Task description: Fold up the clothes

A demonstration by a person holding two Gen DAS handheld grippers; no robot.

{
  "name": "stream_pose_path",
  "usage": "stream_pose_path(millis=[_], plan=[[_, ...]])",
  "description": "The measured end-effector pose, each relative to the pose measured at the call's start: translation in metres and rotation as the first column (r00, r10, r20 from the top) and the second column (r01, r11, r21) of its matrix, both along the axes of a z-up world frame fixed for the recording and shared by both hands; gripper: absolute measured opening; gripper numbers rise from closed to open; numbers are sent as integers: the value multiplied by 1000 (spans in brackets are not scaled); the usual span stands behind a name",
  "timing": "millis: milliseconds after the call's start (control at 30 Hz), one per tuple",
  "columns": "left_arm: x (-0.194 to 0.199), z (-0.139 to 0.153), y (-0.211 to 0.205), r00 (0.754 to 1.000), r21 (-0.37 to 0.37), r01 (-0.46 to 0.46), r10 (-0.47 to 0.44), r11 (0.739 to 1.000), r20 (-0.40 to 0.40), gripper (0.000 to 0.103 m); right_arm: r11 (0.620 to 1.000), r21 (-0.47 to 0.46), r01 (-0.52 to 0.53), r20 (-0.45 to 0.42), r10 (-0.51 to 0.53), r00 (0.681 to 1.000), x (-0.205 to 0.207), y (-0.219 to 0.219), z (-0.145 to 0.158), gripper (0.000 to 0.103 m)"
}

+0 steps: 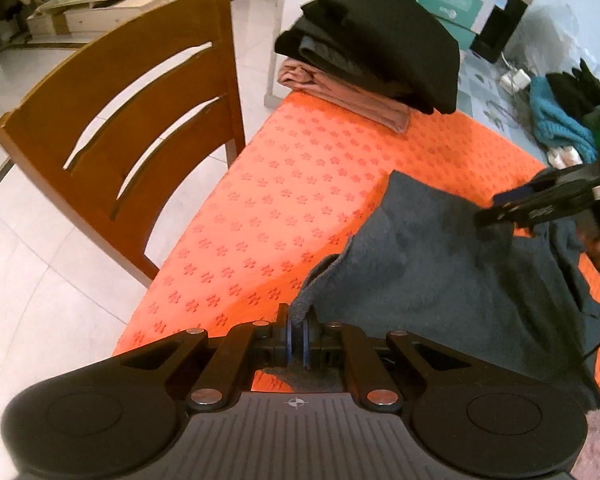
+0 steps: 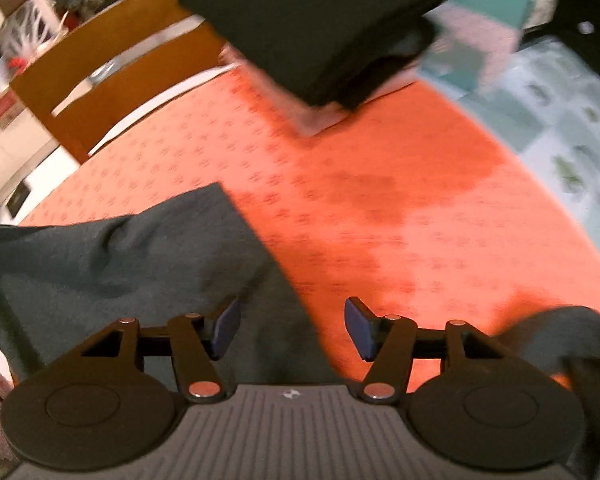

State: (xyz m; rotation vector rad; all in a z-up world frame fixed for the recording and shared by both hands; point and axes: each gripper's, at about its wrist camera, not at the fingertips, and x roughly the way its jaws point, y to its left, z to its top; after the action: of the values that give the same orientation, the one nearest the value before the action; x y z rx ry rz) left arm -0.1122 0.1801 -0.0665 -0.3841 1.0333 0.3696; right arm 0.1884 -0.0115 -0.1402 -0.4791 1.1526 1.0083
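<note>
A dark teal-grey garment (image 1: 440, 264) lies rumpled on the orange flower-patterned tablecloth (image 1: 300, 184). My left gripper (image 1: 298, 334) is shut on its near-left edge. The right gripper (image 1: 500, 212) shows at the right of the left wrist view, over the garment's far right part. In the right wrist view the right gripper (image 2: 292, 326) is open, its blue pads (image 2: 358, 328) spread just above the garment (image 2: 140, 256) and the cloth (image 2: 380, 200). That view is motion-blurred.
A stack of folded clothes, black (image 1: 380, 40) on top and pink (image 1: 340, 92) below, sits at the table's far edge. A wooden chair (image 1: 132, 120) stands left of the table. Teal knitwear (image 1: 556, 120), boxes and a charger lie at far right.
</note>
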Motion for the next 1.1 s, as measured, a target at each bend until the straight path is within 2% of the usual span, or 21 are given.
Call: stream_pose_path(millis=[33,100,133,167,200,300,433,533,633,767,933,1100], plan=[[-2,0,-1,1000,3,-4,4,1000,4,7,1000,-8,-13,-14,13,1000,-1,5,-6,63],[-6,2,-3,1000,11,-12,12,1000,13,7,999,-25,-40,-42,39,998,-5,11,-15,48],[-8,3,-4,1000,17,-17,17,1000,18,7,998,-33,-51,-59,49,997,-9,14,-17,21],[-10,4,-4,999,20,-22,22,1000,24,7,997,-40,-63,-76,60,995,-12,17,-19,4],[-12,7,-3,999,20,-30,29,999,30,7,997,-41,-68,-70,65,995,-15,20,-16,4],[-15,18,4,997,26,-46,44,999,57,7,998,-19,-64,31,65,997,-16,24,13,4],[-2,38,19,994,86,-35,25,996,108,7,998,14,-58,169,55,984,-17,29,52,3],[21,47,29,989,126,-10,-8,992,145,7,999,38,-33,317,19,948,-9,34,82,3],[49,40,34,989,156,13,-36,988,144,8,1000,19,-17,394,8,919,-4,43,87,3],[79,20,39,991,140,28,-46,990,129,12,1000,-19,5,395,3,919,0,47,74,7],[82,17,44,990,117,10,-26,993,137,35,999,-7,41,367,-36,929,-16,29,73,26],[62,19,51,992,96,-1,-11,995,123,37,995,34,89,298,-95,950,-35,-6,87,27]])
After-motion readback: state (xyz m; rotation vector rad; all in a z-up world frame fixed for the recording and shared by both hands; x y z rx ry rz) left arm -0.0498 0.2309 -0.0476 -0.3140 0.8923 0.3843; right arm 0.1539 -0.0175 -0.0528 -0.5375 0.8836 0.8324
